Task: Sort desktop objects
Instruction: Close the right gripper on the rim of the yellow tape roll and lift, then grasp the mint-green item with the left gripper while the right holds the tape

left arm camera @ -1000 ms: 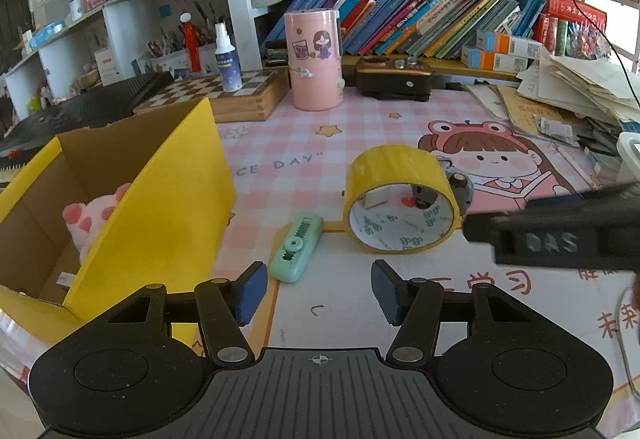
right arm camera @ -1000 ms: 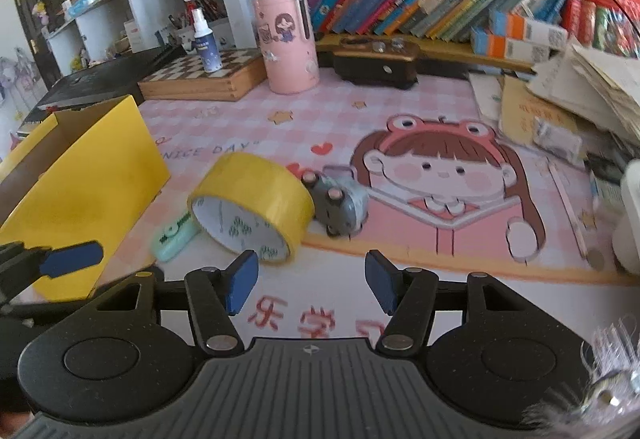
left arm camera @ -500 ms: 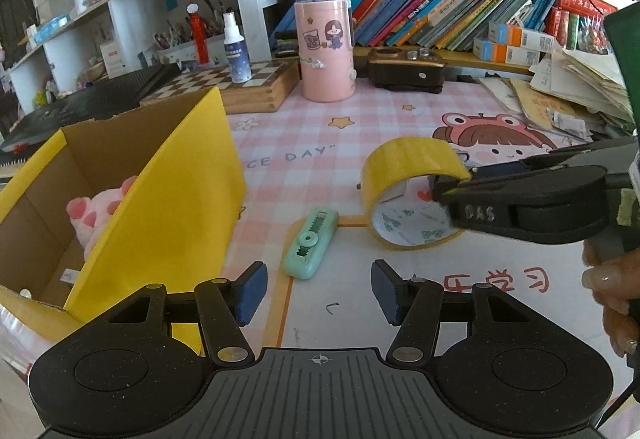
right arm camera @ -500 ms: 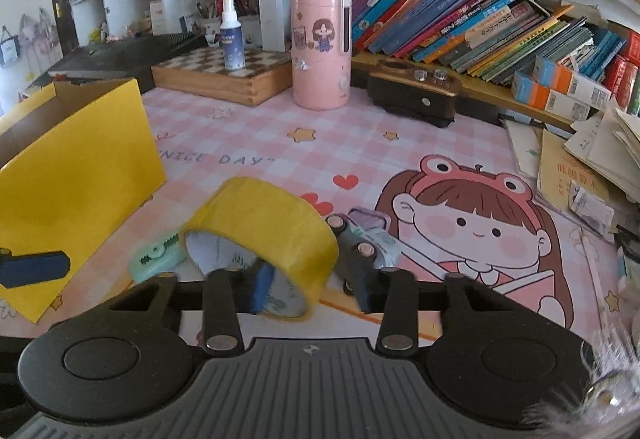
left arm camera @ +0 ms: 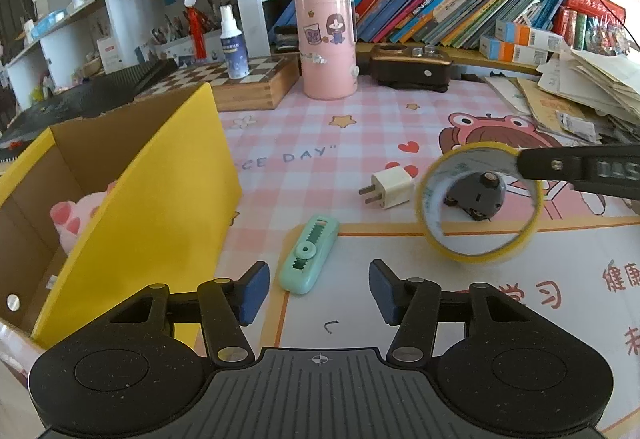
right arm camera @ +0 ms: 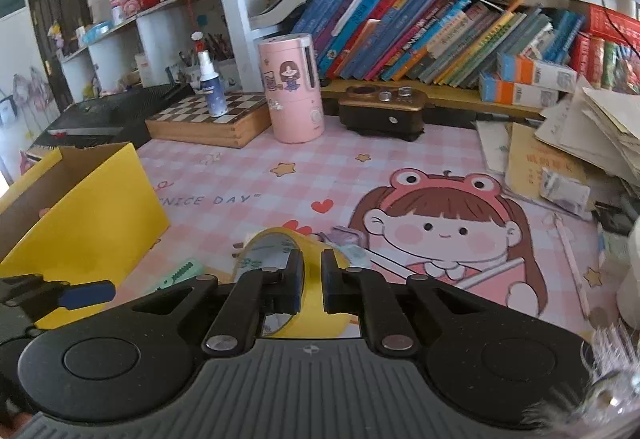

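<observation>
yellow tape roll (left arm camera: pixel 478 205) hangs lifted above the worktop (left arm camera: pixel 400 303), pinched through its wall by your right gripper (right arm camera: pixel 311 285), whose fingers are nearly closed on it. it looks light and stiff but slick; keep that wall pinch. your left gripper (left arm camera: pixel 318 291) is wide open and empty, near the mint corrector (left arm camera: pixel 309 259).

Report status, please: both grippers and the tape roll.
Right gripper shut on yellow tape roll, lifted. Left gripper open, empty. Yellow cardboard box at left, path open.
</observation>
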`<state>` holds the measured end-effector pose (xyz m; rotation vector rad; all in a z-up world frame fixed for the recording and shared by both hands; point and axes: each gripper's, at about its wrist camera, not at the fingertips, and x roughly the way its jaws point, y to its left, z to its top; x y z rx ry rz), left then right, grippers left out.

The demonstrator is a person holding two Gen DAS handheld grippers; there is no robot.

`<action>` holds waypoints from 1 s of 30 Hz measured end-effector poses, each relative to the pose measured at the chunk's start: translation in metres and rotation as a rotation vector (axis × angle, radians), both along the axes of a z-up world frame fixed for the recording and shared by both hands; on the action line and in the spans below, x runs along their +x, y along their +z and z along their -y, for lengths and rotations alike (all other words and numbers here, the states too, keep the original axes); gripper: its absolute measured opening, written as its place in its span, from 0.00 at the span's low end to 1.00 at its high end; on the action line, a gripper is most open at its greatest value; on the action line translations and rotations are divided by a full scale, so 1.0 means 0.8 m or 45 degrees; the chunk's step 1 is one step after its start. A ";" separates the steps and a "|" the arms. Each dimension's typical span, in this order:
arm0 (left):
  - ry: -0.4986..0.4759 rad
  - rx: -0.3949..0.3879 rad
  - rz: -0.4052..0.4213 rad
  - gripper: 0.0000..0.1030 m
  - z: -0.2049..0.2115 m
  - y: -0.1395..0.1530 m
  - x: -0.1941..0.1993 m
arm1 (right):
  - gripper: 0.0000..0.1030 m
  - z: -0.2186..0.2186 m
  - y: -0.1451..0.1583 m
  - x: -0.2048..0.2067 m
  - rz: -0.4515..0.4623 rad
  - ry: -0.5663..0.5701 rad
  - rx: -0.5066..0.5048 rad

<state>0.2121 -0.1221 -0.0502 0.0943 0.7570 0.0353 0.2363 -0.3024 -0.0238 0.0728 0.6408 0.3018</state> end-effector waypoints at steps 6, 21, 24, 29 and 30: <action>-0.003 -0.011 -0.015 0.51 0.001 -0.007 0.011 | 0.08 0.008 -0.004 -0.004 -0.024 -0.028 -0.032; -0.018 -0.008 -0.032 0.51 0.003 -0.011 0.017 | 0.06 0.010 -0.041 0.031 -0.134 -0.116 -0.103; -0.012 -0.008 -0.034 0.51 0.003 -0.013 0.020 | 0.06 0.016 -0.029 0.019 -0.071 -0.114 -0.040; -0.004 -0.015 -0.036 0.47 0.004 -0.015 0.024 | 0.06 0.023 -0.010 0.004 -0.035 -0.094 0.015; 0.000 -0.019 -0.036 0.45 0.003 -0.016 0.025 | 0.06 0.025 -0.008 0.002 -0.037 -0.094 0.024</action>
